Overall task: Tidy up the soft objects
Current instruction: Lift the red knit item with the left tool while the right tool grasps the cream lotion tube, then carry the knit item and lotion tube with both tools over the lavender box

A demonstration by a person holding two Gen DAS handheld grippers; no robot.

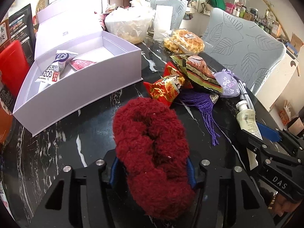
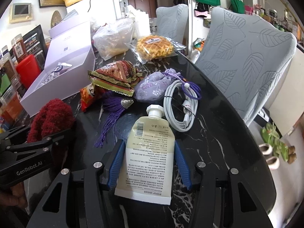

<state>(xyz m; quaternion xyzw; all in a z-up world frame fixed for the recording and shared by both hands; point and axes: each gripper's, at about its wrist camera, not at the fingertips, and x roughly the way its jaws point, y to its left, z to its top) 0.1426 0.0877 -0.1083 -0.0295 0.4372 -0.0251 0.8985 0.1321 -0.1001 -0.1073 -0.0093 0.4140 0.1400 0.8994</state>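
My left gripper (image 1: pixel 152 168) is shut on a fluffy dark red scrunchie (image 1: pixel 152 144), held over the black marble table. It also shows in the right wrist view (image 2: pixel 51 117) at the left. My right gripper (image 2: pixel 150 153) is shut on a cream squeeze tube (image 2: pixel 148 155) with a white cap; the tube shows in the left wrist view (image 1: pixel 247 121) at the right. An open white box (image 1: pixel 76 87) at the left holds snack packets (image 1: pixel 55 70). A red pouch (image 1: pixel 167 89), a triangular foil packet (image 1: pixel 197 70) and a lilac sachet (image 1: pixel 228 83) with a purple tassel (image 1: pixel 205 108) lie between.
A wrapped waffle (image 2: pixel 153 46), a clear plastic bag (image 2: pixel 112 38) and a coiled white cable (image 2: pixel 180 104) lie on the table (image 2: pixel 218 142). Two grey leaf-pattern chairs (image 2: pixel 247 60) stand along the right edge. Red and dark containers (image 2: pixel 26 70) stand at the far left.
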